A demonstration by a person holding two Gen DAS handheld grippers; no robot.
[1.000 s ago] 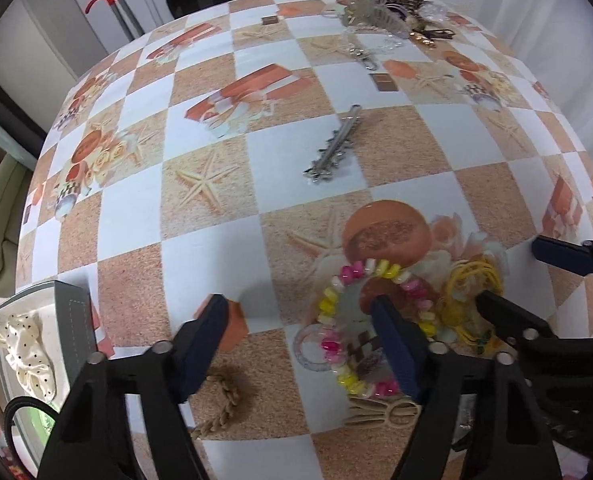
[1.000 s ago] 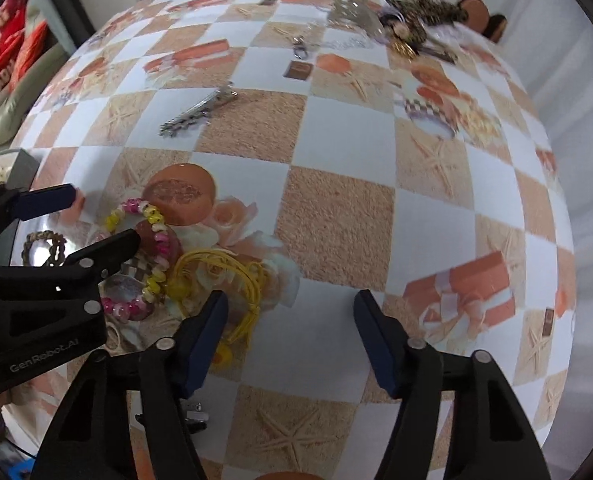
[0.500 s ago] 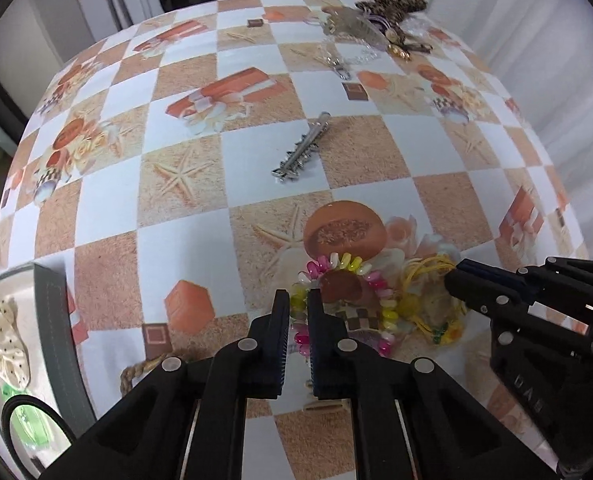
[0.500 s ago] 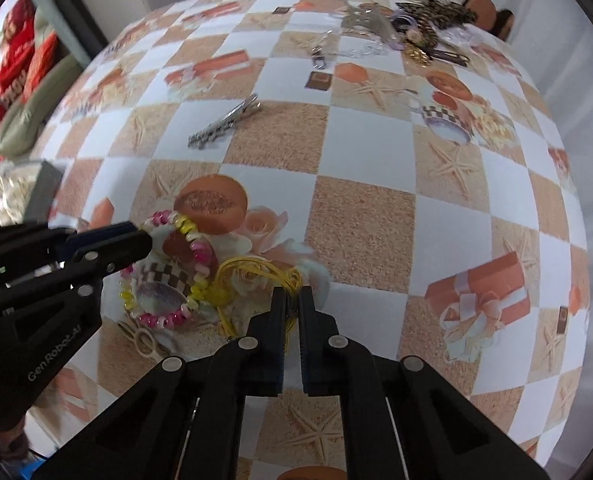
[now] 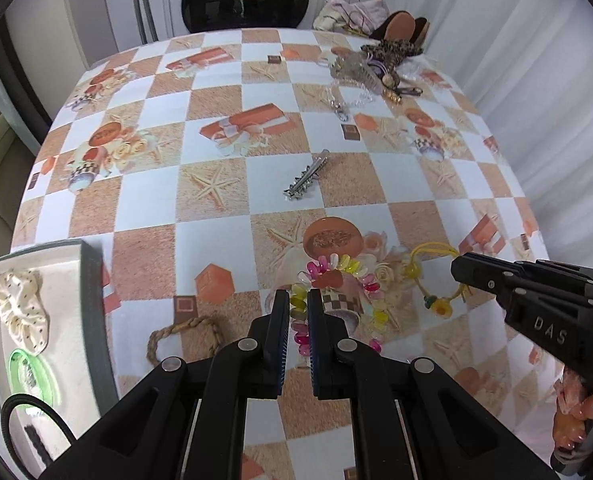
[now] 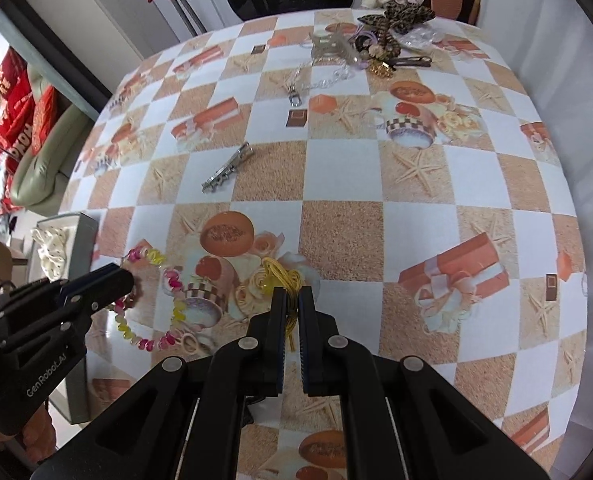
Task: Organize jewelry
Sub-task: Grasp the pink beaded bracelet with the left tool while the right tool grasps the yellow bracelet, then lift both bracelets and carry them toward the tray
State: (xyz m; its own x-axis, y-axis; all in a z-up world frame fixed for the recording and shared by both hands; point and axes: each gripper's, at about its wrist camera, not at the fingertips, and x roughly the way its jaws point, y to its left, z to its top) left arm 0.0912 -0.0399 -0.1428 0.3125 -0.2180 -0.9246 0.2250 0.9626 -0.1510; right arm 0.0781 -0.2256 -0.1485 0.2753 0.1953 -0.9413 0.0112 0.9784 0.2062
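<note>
I am holding my left gripper (image 5: 298, 304) with its jaws pressed together on the beaded bracelet (image 5: 342, 300), a loop of glossy oval beads in pink, magenta, yellow, pale green and clear, pinched at its near-left side. The rest of the loop is draping over the checked tablecloth (image 5: 216, 216), across the printed cup and orange fruit. My right gripper (image 6: 292, 300) is clamping a yellow cord bracelet (image 6: 282, 280), a bundle of thin bright-yellow strands bunching above the fingertips and trailing down between the blue pads; in the left wrist view the cord is forming a loose loop with small yellow and green beads at its lower end. Both pieces are sitting close together near the front of the table. A silver hair clip (image 5: 307, 176) is lying farther back, well apart from them, and a braided rope bracelet (image 5: 184, 336) is lying just left of my left gripper, beside the grey tray (image 5: 92, 304) holding a dotted cream scrunchie (image 5: 18, 308).
</note>
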